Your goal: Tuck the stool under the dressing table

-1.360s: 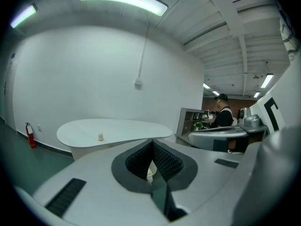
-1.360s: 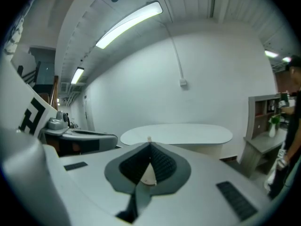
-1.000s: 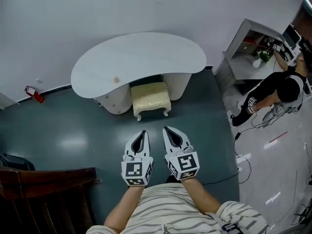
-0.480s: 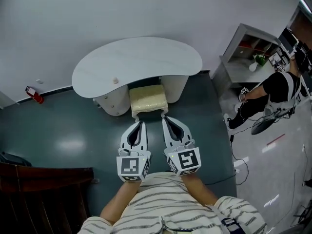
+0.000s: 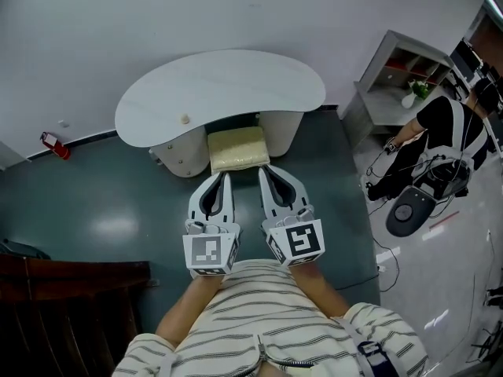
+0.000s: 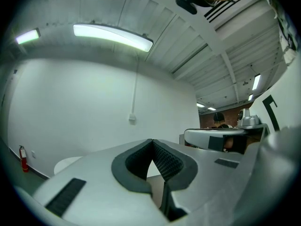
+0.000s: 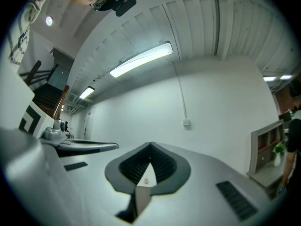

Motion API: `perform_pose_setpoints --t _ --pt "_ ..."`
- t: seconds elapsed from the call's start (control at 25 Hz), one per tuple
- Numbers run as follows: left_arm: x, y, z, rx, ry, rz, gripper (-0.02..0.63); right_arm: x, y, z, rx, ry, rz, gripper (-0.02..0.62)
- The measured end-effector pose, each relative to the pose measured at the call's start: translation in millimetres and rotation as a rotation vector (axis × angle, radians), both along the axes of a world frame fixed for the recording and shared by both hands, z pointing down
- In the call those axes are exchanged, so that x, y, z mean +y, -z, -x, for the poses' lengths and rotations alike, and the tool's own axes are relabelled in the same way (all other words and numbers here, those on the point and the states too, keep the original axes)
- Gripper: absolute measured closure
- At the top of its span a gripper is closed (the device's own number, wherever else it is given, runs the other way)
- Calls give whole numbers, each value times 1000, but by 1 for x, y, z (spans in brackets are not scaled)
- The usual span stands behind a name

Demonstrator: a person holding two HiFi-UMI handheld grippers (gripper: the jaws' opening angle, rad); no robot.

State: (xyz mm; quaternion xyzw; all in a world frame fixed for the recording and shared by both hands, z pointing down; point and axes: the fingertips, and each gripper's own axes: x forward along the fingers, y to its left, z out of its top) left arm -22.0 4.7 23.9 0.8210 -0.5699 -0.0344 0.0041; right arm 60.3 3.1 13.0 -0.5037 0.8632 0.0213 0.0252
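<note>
Both tools are fully closed and empty: left gripper (image 5: 221, 181) and right gripper (image 5: 267, 176), just before the dressing table (image 5: 220, 93). The cream stool (image 5: 236, 149) sits partly beneath it, between its pedestals. An uneven shove could skew the stool against a pedestal. Right of the table, an open shelf unit (image 5: 374, 73) holds a small vase (image 5: 409, 100).

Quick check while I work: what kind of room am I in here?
Likely a staged set in a lab or studio, not a home: a dressing table with its stool against a bare white wall, a fire extinguisher on the floor, another person with cabled gear nearby.
</note>
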Motion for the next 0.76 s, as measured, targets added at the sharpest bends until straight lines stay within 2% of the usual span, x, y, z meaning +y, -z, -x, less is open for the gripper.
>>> perform_pose_setpoints --t 0.4,0.76 --pt "4 4 -4 13 -23 0 600 6 -2 -5 -13 -13 6 583" --pt "0 -2 2 20 -7 7 600 5 -8 -6 -11 -17 5 583"
